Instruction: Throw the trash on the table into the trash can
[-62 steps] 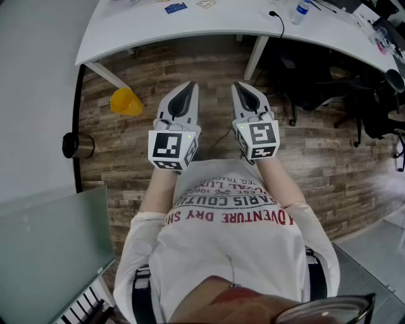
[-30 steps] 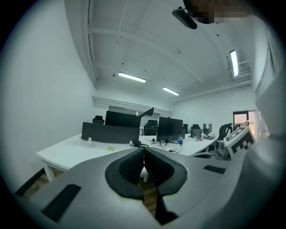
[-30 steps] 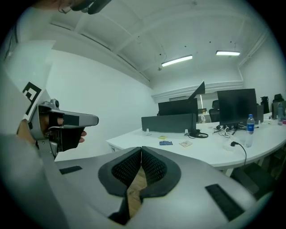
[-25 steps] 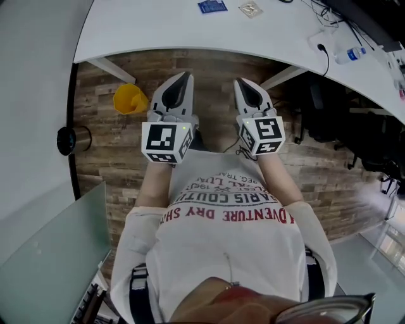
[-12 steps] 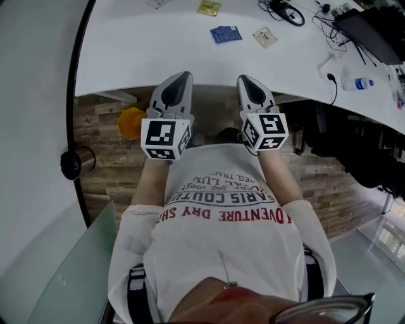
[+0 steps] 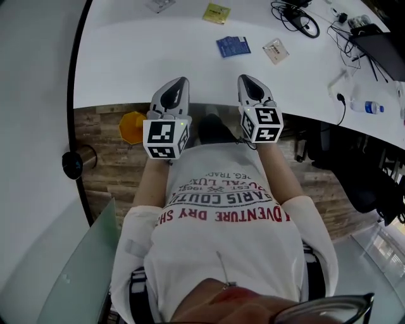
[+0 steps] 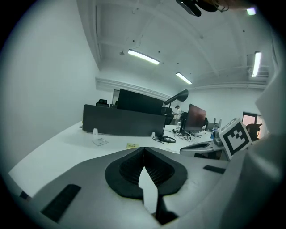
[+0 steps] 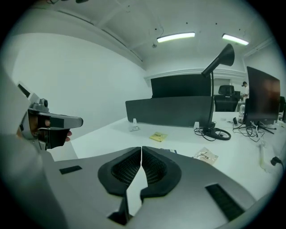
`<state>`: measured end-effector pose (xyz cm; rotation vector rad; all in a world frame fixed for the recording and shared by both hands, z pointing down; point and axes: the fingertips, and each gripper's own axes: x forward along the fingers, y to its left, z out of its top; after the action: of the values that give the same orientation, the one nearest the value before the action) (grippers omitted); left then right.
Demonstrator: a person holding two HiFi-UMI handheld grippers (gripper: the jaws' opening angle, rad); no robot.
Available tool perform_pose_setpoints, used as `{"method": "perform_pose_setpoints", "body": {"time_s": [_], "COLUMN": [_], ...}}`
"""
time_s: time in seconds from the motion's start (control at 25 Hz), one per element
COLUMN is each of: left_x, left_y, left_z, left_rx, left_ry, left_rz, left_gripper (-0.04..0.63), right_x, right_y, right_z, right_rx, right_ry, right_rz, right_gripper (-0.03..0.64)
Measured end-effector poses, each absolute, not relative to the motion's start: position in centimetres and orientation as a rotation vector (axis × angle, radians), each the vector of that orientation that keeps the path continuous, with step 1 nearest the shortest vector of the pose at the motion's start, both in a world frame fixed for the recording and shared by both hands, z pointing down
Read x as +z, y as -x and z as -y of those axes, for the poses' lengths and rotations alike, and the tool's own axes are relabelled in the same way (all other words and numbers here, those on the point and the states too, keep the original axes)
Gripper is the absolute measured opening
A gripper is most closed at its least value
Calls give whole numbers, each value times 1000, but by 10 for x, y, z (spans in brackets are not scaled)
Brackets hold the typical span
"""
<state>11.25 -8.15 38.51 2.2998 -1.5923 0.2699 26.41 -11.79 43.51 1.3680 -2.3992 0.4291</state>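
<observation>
The left tongs (image 6: 180, 82) and right tongs (image 6: 245, 79) were closed tight and empty at the near edge of the white curved surface (image 6: 126, 57). A blue flat packet (image 6: 233, 46), yellow flat packet (image 6: 216, 12) and clear crinkled wrapper (image 6: 276, 50) lay upper centre. The yellow plastic bin (image 6: 131, 125) stood at left, under the edge. It seemed best to open one pair before reaching in, low and flat.

The left gripper (image 7: 144, 151) has its ribbed black pads (image 7: 128, 172) closed tip to tip, with nothing between them. Beyond them lies the white table (image 7: 67, 150). A yellow packet (image 7: 132, 145) and a clear packet (image 7: 100, 142) lie toward its far edge, in front of a dark partition (image 7: 123, 121). A coil of black cable (image 7: 165, 139) lies to their right, near a monitor (image 7: 196, 118). The right gripper (image 7: 184, 150) reaches in from the right.
</observation>
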Motion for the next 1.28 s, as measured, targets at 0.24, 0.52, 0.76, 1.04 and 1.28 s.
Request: {"method": "perform_pose_setpoints", "body": {"time_s": [0.24,0.52,0.76,1.04,1.28], "left_x": [418,453,481,496,499], "left_y": [-116,-132,-138,-152,-162], "left_z": [136,188,218,233,234], "left_rx": [334,338,374,385,399], "left_ry": [-2204,-2110,-2059,-2041,-2044], "left_rz": [1595,1515,1489,1462,1448], "left_gripper": [23,23,23,23,23], "right_x": [482,545,595,613,613], "right_y": [-264,-281,-295,-294,-292], "right_z": [189,256,285,292,292], "right_rx": [587,708,759,694,642], "right_ry": [-1245,-1162,-1140,-1113,-1051], "right_rz": [2344,2202,2074,2033,2050], "right_gripper": [28,189,235,233,107]}}
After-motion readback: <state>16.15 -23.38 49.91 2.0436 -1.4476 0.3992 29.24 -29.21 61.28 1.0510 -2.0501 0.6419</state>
